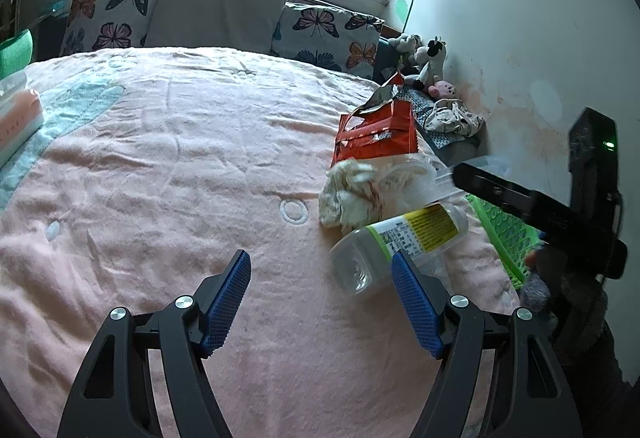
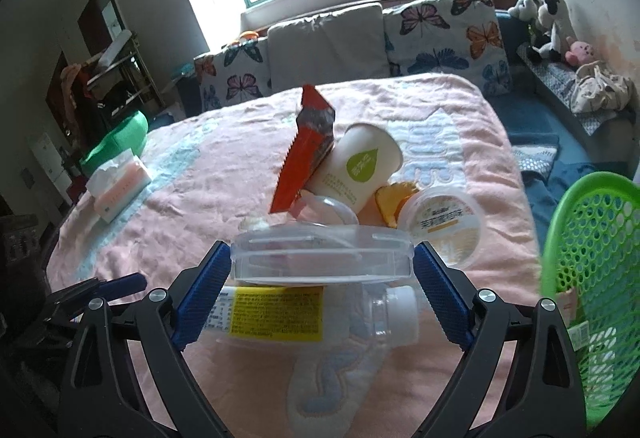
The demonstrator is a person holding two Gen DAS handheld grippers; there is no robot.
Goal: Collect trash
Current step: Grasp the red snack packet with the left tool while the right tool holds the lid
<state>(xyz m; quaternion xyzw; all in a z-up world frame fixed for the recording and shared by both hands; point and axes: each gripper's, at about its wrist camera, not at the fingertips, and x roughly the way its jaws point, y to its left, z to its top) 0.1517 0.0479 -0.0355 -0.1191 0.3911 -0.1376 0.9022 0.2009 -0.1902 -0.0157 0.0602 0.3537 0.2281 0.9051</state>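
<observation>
Trash lies on the pink bedspread (image 1: 180, 158): a clear plastic bottle with a yellow label (image 1: 400, 242) (image 2: 304, 312), a red snack wrapper (image 1: 376, 136) (image 2: 306, 146), crumpled tissue (image 1: 352, 194), a paper cup (image 2: 362, 164), a round lidded tub (image 2: 446, 224) and orange peel (image 2: 390, 204). My right gripper (image 2: 322, 264) is shut on a clear plastic box (image 2: 322, 258) and holds it above the bottle. My left gripper (image 1: 322, 270) is open and empty just left of the bottle's base.
A green mesh basket (image 2: 596, 278) (image 1: 500, 230) stands off the bed's right edge. A tissue pack (image 2: 120, 186) lies at the bed's left. Butterfly pillows (image 1: 324, 34) line the headboard, plush toys (image 1: 424, 62) sit by the wall.
</observation>
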